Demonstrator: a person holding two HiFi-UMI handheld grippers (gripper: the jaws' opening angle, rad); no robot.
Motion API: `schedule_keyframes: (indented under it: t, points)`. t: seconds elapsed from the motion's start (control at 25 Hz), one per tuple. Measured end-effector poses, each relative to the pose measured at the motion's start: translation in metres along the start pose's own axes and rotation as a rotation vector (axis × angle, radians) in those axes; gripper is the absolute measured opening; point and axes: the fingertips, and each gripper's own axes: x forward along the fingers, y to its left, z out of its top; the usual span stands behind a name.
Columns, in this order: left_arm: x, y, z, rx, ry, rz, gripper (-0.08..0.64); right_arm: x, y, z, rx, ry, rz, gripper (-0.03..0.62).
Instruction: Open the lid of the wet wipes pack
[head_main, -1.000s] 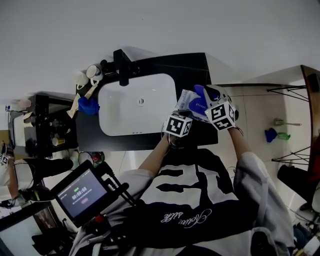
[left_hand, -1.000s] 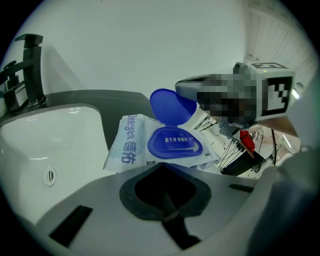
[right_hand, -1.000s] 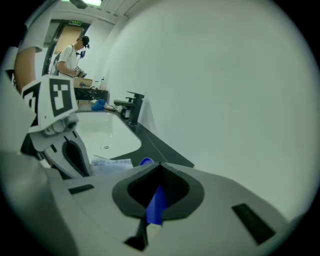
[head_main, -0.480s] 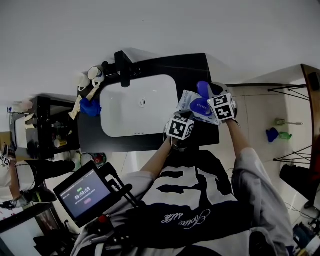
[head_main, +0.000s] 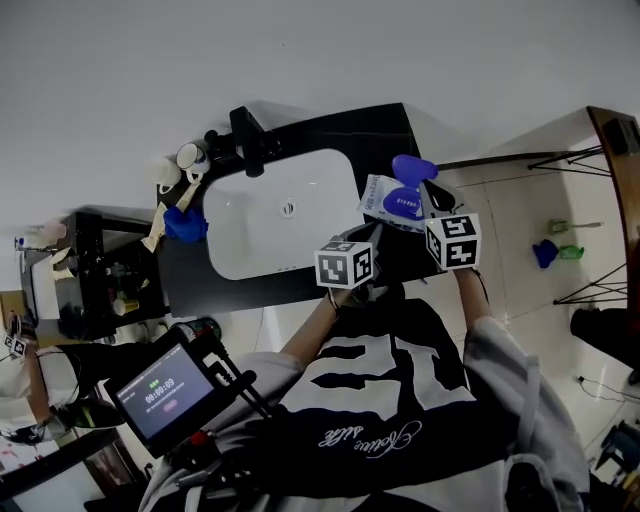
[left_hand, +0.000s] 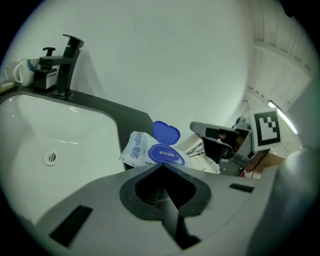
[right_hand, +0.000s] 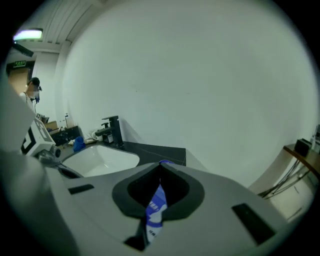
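Wet wipes pack (head_main: 393, 204) shown above the right end of the black counter (head_main: 385, 128), just beside the white sink basin (head_main: 270, 225); whether it rests on the counter or is lifted clear of it cannot be told. The round blue lid (head_main: 413, 167) is seen flipped up on the side of the pack away from the person, standing nearly upright above the blue oval fitting (left_hand: 167, 154) on the pack's top face. The right gripper (right_hand: 160, 167) is clamped on the pack: in the right gripper view a strip of white and blue film is pinched between its closed jaws. The left gripper (left_hand: 161, 166) is held just short of the pack on the near side, its jaws pressed together with nothing between them and their tips pointed at the blue fitting. In the head view the marker cubes of the two grippers are seen side by side, the left one (head_main: 345, 265) over the counter's front edge, the right one (head_main: 452, 241) just off its right end. A black faucet (head_main: 247, 140) is set behind the basin, and a white cup (head_main: 189, 153) is seen to its left.
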Motion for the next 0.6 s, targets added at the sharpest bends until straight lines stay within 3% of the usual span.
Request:
schedule_keyframes:
  t: [0.36, 0.6]
  points:
    - [-0.062, -0.022, 0.009, 0.098, -0.144, -0.122, -0.002, -0.060, 0.064, -0.039, 0.240, -0.088, -0.039, -0.002]
    - [-0.113, -0.062, 0.004, 0.052, -0.160, -0.241, -0.002, -0.119, 0.106, -0.033, 0.272, -0.117, -0.073, -0.002]
